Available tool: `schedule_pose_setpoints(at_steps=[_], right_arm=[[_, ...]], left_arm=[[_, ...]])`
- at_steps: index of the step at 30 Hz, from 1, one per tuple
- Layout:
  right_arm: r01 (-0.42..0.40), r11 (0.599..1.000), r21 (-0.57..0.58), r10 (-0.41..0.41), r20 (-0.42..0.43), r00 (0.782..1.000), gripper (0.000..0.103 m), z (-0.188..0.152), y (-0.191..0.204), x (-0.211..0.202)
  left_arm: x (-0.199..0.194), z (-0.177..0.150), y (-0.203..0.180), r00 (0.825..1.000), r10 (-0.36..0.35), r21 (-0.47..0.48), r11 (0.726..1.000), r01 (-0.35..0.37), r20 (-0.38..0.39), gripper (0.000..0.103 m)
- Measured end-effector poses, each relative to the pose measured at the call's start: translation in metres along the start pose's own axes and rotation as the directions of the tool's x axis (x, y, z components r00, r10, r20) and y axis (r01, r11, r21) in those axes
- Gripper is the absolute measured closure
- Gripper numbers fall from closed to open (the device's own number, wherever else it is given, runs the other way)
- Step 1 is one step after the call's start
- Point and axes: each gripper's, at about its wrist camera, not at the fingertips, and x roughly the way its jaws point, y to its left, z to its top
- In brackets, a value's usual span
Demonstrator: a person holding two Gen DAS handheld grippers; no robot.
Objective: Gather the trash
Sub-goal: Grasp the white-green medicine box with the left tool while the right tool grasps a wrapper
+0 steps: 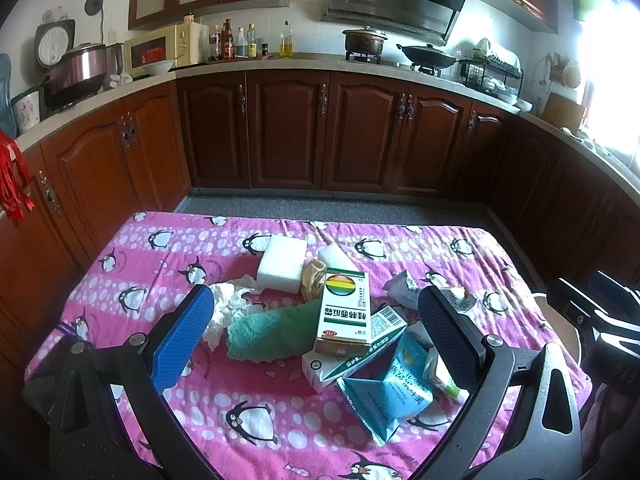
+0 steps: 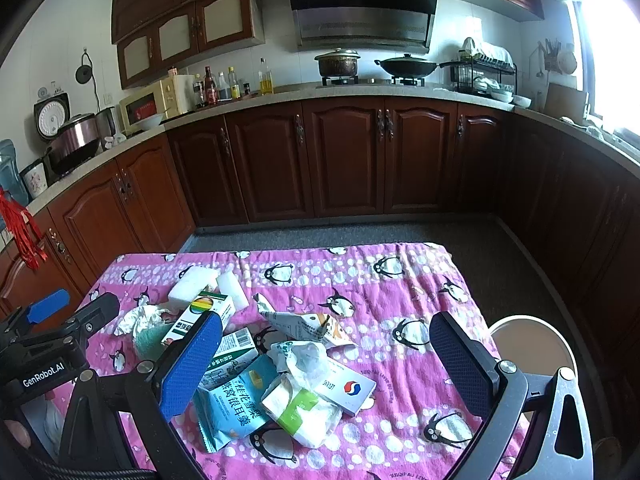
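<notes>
left gripper (image 1: 316, 320): jaws spread wide, holding nothing, low centre of its view above the pile.
right gripper (image 2: 326, 344): jaws also wide apart and empty, lower centre of its view.
trash: heaped mid-table on the pink penguin cloth (image 1: 168, 248).
rainbow box (image 1: 344, 312): centre of the left view, lying on top of a green-and-white carton (image 1: 352, 356).
teal pouch (image 2: 232, 404): lower centre of the right view, beside a white-green packet (image 2: 300, 410).
crumpled tissue (image 1: 226, 312): left of the heap.
bin (image 2: 532, 344): right edge, off the table.
</notes>
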Motion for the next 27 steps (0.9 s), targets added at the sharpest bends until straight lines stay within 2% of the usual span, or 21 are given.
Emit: schedule_pose_setpoints(at_steps=[8,16,20,22,25,27], right_arm=[[-0.006,1.000,-0.011,0.006,-0.031,0.999,0.000,-0.004,-0.003,0.007],[-0.051,0.999,-0.007,0.050,-0.117,0.992,0.001,-0.019,-0.015,0.027],[-0.068,0.998,-0.004,0.067,-0.161,0.985,0.008,-0.025,-0.018,0.041],[-0.096,0.995,0.006,0.095,-0.183,0.978,0.016,-0.024,-0.020,0.049],[-0.142,0.990,-0.001,0.139,-0.212,0.967,0.017,-0.019,-0.018,0.064],[-0.167,0.984,-0.059,0.149,-0.233,0.961,0.017,-0.013,-0.010,0.076]], left_arm=[[0.008,-0.008,0.010,0.999,-0.001,0.016,1.000,0.002,-0.043,0.002],[0.020,-0.024,0.033,0.989,-0.059,0.053,0.996,0.066,-0.133,0.002],[0.034,-0.035,0.036,0.977,-0.091,0.067,0.992,0.105,-0.192,0.002],[0.044,-0.036,0.036,0.967,-0.120,0.047,0.990,0.134,-0.225,0.002],[0.056,-0.030,0.029,0.962,-0.134,0.031,0.989,0.145,-0.239,0.002],[0.063,-0.023,0.025,0.958,-0.151,0.018,0.987,0.160,-0.244,0.002]])
